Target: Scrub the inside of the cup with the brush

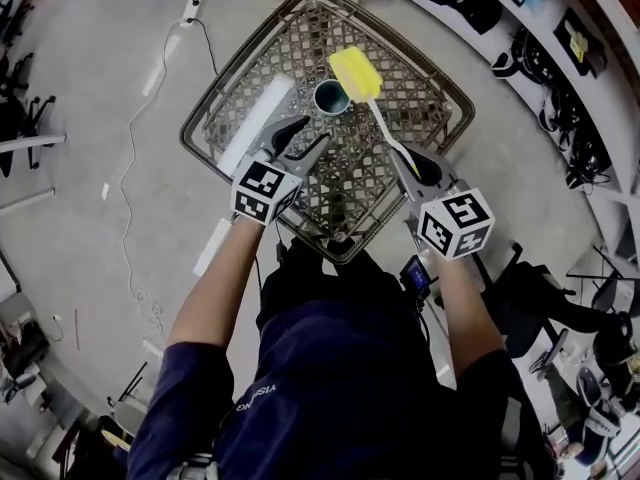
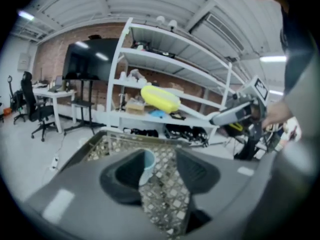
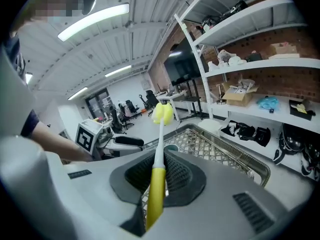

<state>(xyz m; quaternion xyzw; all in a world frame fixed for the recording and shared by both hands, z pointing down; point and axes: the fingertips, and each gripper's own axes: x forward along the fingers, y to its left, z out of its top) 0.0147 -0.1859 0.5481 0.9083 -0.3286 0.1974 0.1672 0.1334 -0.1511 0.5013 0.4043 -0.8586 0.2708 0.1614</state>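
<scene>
A small blue cup [image 1: 331, 96] stands upright in the wire basket [image 1: 440, 88], open end up. My left gripper [image 1: 303, 138] hovers just short of the cup, jaws open, nothing between the pads. In the left gripper view the cup [image 2: 147, 165] shows partly behind the left jaw, ahead of the gripper [image 2: 157, 173]. My right gripper [image 1: 415, 163] is shut on the yellow handle of the brush [image 3: 156, 194]. The brush's yellow sponge head [image 1: 355, 71] hangs above the basket just right of the cup. From the right gripper view the head [image 3: 162, 113] points away over the basket, held by that gripper [image 3: 159, 176].
A long white strip [image 1: 258, 123] lies in the basket's left part. The basket stands on a frame over a grey floor with a white cable [image 1: 130, 168]. White shelves [image 1: 540, 58] with dark gear run along the right. Office chairs and desks stand far off.
</scene>
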